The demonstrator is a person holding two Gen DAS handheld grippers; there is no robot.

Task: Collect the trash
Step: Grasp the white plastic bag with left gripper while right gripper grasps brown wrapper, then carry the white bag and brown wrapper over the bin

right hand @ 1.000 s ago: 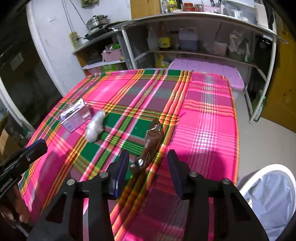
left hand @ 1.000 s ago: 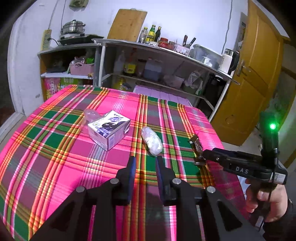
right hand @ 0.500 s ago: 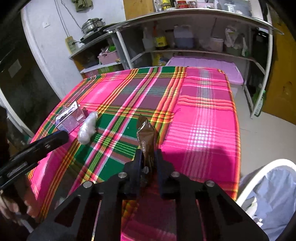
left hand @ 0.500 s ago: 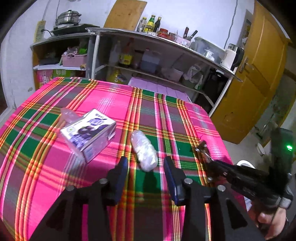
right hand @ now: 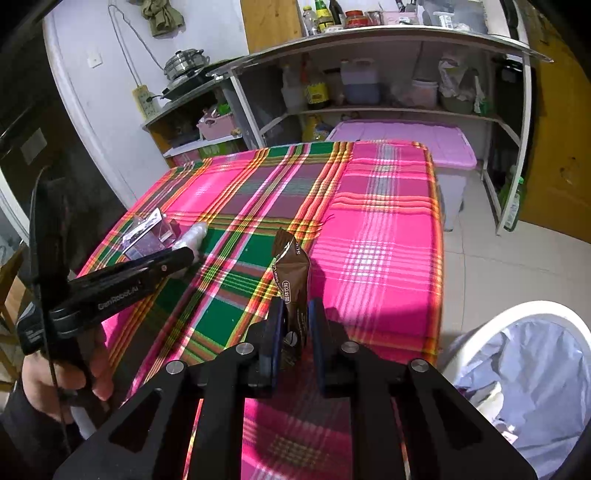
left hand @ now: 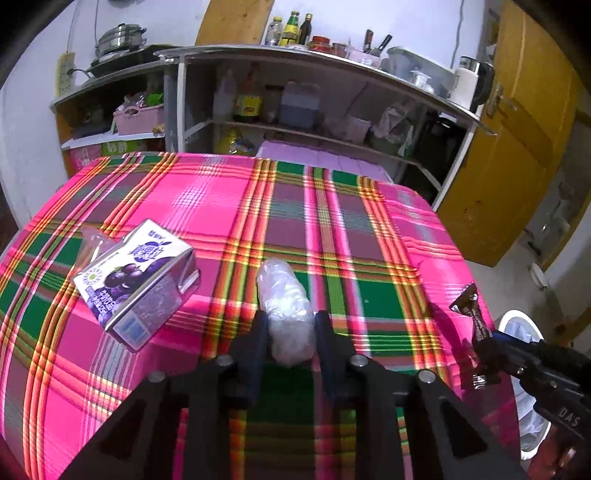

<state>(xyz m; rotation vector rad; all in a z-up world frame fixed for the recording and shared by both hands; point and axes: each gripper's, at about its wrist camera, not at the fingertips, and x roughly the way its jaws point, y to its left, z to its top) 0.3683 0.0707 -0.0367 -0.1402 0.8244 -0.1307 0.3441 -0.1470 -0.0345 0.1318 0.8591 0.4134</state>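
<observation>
Two grippers working trash on the plaid table.

The right gripper (right hand: 295,325) is pinching a brown wrapper (right hand: 291,275) upright above the table's (right hand: 373,221) right edge, near the lined bin (right hand: 524,369). The left gripper (left hand: 288,332) is straddling the clear plastic wad (left hand: 284,306), jaws spread around it, beside the purple carton (left hand: 136,280).

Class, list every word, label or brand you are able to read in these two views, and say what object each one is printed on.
"DAS" – white letters on the black body of the right tongs, seen from the left wrist.
"GenRobot.AI" – on the black body of the left tongs, seen from the right wrist.
Purple rectangular juice carton: Chinese characters, too blurred to read.
Brown foil snack wrapper: small print, unreadable.
Bottle labels on the metal shelf: too small.
</observation>
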